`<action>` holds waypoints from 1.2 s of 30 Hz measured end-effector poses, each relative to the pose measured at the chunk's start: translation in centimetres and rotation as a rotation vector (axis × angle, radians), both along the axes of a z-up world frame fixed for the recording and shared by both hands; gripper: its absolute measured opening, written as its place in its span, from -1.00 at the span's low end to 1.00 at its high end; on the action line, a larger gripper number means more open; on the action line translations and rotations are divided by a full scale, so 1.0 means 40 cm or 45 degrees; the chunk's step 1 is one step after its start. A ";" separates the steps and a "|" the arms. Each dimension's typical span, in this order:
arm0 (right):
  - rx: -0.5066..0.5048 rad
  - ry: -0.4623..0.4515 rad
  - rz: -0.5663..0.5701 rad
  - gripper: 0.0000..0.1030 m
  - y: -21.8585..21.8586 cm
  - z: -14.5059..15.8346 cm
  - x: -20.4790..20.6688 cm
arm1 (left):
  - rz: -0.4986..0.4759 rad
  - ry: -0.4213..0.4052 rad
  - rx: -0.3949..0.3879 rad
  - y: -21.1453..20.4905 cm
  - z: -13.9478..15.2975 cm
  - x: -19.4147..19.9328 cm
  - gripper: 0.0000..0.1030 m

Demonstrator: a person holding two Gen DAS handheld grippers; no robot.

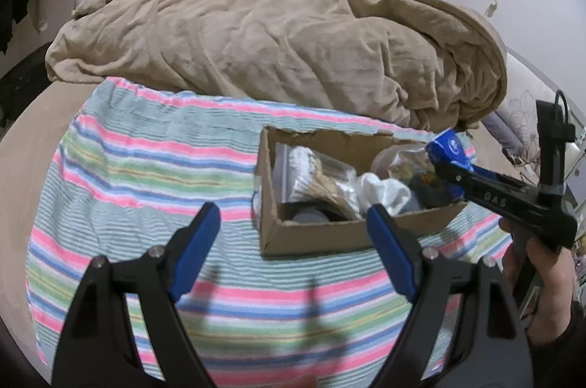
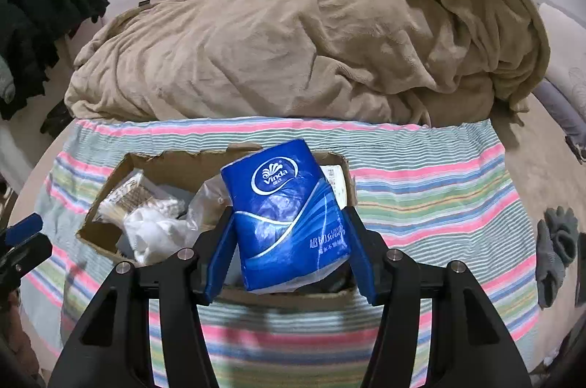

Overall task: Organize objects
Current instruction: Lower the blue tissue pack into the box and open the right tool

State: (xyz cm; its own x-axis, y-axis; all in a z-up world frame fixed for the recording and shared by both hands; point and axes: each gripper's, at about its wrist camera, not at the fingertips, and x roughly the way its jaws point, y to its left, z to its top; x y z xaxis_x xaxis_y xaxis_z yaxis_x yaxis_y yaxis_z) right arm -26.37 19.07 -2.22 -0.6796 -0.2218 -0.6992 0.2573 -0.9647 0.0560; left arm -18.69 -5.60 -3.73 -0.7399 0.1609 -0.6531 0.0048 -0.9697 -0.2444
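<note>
While our right tongs [image 2: 289, 241] grip the blue Vinda tissue pack [image 2: 289, 215] over the cardboard box [image 2: 154, 164], seemingly just above its contents, our left tongs [image 1: 293, 252] hang open nearby.

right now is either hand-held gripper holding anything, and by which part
The right hand-held gripper holds the blue tissue pack by its lower half, one finger on each side, above the cardboard box. The left hand-held gripper is open and empty.
</note>
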 end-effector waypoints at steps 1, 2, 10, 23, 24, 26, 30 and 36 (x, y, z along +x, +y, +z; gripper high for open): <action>0.002 -0.001 0.000 0.15 -0.004 -0.004 -0.005 | 0.002 -0.005 -0.006 -0.001 -0.004 -0.006 0.62; 0.003 -0.003 0.000 0.14 -0.010 -0.010 -0.009 | 0.008 -0.016 -0.008 -0.005 -0.011 -0.015 0.62; -0.002 -0.063 0.013 0.09 -0.049 -0.079 -0.027 | 0.019 -0.062 -0.005 -0.019 -0.046 -0.036 0.62; 0.026 -0.011 0.018 0.48 -0.046 -0.050 0.018 | 0.012 -0.069 -0.011 0.001 -0.028 0.003 0.62; 0.027 -0.004 0.018 0.48 -0.044 -0.044 0.024 | 0.011 -0.071 -0.014 0.003 -0.025 0.006 0.62; 0.024 0.007 0.017 0.48 -0.040 -0.031 0.037 | 0.005 -0.070 -0.022 0.011 -0.017 0.018 0.62; 0.027 0.025 0.029 0.48 -0.034 -0.009 0.071 | -0.003 -0.062 -0.028 0.024 -0.002 0.045 0.62; 0.032 0.037 0.050 0.48 -0.028 0.011 0.133 | -0.018 -0.063 -0.030 0.047 0.012 0.097 0.62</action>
